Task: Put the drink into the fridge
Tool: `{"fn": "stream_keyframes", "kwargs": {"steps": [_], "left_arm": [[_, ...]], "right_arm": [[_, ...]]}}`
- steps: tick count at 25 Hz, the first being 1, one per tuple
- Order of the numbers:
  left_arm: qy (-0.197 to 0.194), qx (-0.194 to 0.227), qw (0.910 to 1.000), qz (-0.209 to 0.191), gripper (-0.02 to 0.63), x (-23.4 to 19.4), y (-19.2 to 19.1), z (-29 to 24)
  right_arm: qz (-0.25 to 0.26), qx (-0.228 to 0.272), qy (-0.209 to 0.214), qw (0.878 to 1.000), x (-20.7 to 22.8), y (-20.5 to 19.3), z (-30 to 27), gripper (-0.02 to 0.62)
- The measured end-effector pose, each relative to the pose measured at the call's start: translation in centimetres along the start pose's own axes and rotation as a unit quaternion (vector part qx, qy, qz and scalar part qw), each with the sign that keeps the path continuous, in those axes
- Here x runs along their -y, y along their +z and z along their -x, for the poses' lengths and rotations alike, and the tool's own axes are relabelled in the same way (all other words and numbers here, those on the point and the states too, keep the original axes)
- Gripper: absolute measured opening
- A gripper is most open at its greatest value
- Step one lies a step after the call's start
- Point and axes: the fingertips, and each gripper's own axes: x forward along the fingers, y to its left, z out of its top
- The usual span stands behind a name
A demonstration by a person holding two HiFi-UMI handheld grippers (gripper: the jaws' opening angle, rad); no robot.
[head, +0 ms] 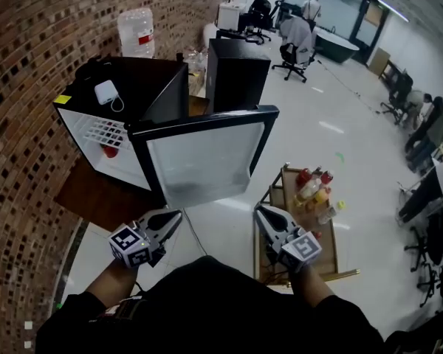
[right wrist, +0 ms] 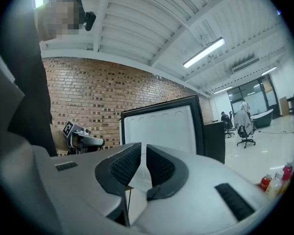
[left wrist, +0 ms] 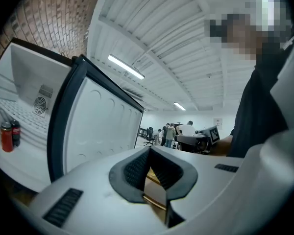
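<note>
- Right gripper jaws stood slightly apart, empty; left gripper jaws were together, empty.
- Drink bottles stood upright on the table, at 1 o'clock from the nearer right gripper.
- The open fridge lay at 10 o'clock.

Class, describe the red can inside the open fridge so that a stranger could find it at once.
Start at the brick wall, where a black mini fridge stands with its door open. Inside, under the white wire shelf, stands the red can, brighter than the dark can beside it.
</note>
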Motion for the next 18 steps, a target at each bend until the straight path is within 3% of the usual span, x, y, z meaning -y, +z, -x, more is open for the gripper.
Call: {"fn": "stream_keyframes", "kwargs": {"steps": [6, 18], "left_arm": [[-0.038, -0.021, 0.9990, -0.002, -0.005, 1.2, -1.3, -4.6], [-0.125, -0.060, 0.9904, -0.001, -0.005, 6.0, -4.9, -16.3]], "right_arm": [[-0.006, 0.001, -0.034, 0.999, 2.9, -1.2, 2.6, 0.083], [-0.025, -0.020, -0.147, 0.989, 11.9, -5.3, 11.9, 0.245]]}}
